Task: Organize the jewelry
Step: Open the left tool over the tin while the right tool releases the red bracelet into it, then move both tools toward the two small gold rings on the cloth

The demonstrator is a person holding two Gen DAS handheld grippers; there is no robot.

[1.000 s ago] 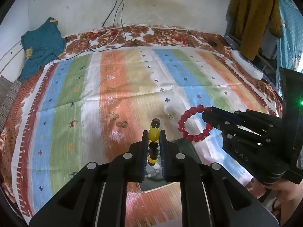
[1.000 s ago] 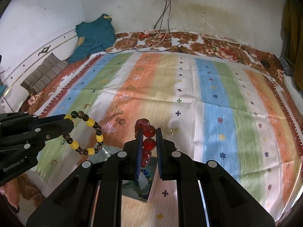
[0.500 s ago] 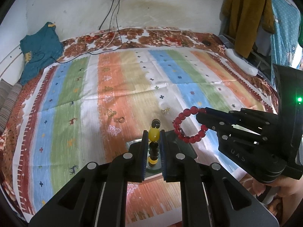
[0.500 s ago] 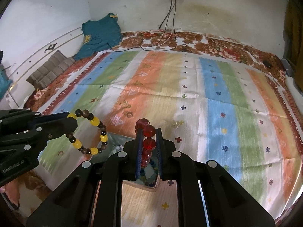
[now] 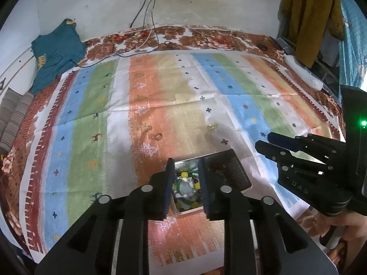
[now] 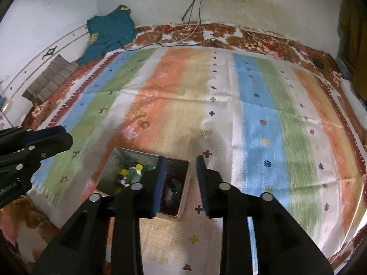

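done: beads lie in tin (image 6: 183, 197) | left tool (image 5: 185, 178), right tool (image 6: 180, 176): opening, empty | left: ring (image 5: 158, 136), trinket (image 5: 212, 127) on bed

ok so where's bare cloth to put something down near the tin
Bare striped cloth lies right of the tin, and all beyond it toward the wall, save two small trinkets. Crowded: the tin itself, full of beads, with the left claw over it and the right claw at its right edge.
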